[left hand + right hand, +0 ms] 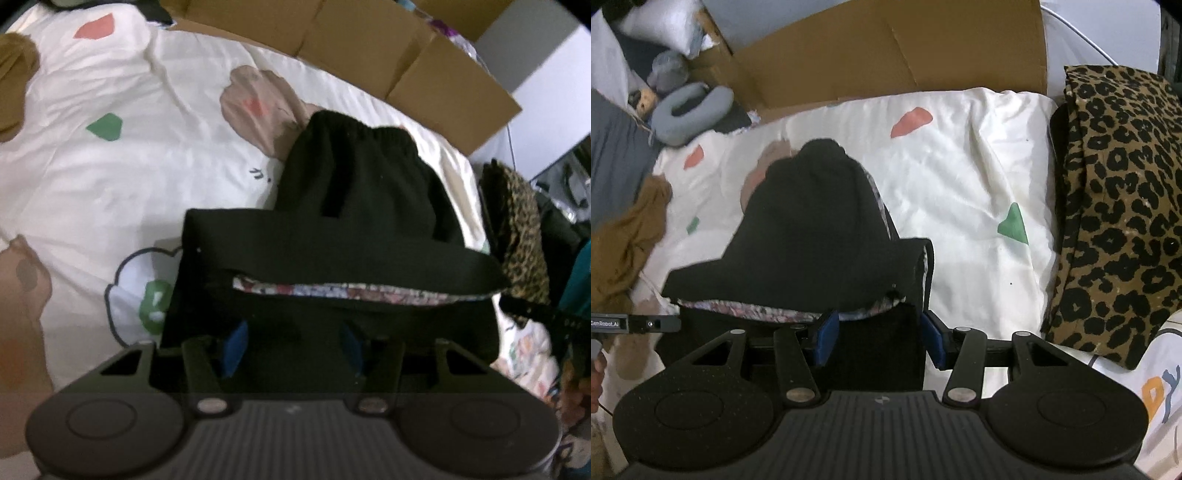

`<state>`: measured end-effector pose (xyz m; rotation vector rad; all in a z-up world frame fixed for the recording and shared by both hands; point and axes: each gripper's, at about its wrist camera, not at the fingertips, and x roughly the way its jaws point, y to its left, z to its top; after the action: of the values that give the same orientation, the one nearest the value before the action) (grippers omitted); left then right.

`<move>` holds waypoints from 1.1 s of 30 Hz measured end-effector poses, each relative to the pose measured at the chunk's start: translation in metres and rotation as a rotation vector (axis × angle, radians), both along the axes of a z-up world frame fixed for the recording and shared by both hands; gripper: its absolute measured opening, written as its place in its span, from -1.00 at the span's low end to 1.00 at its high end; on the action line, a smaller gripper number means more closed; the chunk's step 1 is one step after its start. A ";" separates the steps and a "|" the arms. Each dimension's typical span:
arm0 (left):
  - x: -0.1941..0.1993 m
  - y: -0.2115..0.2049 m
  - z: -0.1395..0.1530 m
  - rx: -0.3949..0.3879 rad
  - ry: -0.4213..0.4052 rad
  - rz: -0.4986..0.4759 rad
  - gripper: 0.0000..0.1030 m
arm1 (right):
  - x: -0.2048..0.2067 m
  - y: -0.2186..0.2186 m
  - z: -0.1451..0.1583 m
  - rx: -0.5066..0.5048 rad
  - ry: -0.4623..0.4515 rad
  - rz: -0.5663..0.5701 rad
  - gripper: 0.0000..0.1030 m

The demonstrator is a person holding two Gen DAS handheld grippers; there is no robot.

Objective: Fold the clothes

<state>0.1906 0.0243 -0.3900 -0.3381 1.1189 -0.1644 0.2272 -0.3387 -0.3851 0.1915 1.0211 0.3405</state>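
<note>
Black clothes [354, 192]: a soft, dark piece with a flowery lining [332, 291] that peeks out along one edge. It lies on the bed cover [110, 184], near both grippers, with its gathered end at the far side.
How it lies: a top layer is doubled over a lower one. This could be a fold half made or one just laid down. I cannot tell which.
How it will handle: I think it is light and floppy. It will sag and bunch if held by one spot. The corners of the near edge look best to pinch.
Left gripper [293, 350]: the jaws stand wide apart over the near black cloth and pinch nothing.
Right gripper [879, 341]: the jaws stand apart too, with black cloth between the blue pads [827, 338], which do not squeeze it.
Right side: a spotted leopard cloth [1115, 221] lies folded.
Left side: a brown garment [631, 236] lies crumpled.
Far side: cardboard [886, 55] stands behind the bed.
</note>
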 end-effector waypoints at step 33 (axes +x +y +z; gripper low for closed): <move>0.044 -0.031 -0.027 0.206 -0.154 -0.086 0.16 | 0.040 0.066 -0.031 -0.265 -0.126 0.139 0.05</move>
<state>0.2345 -0.0064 -0.4168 -0.0921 0.9885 -0.1467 0.2676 -0.2729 -0.4161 -0.1394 0.9462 0.3352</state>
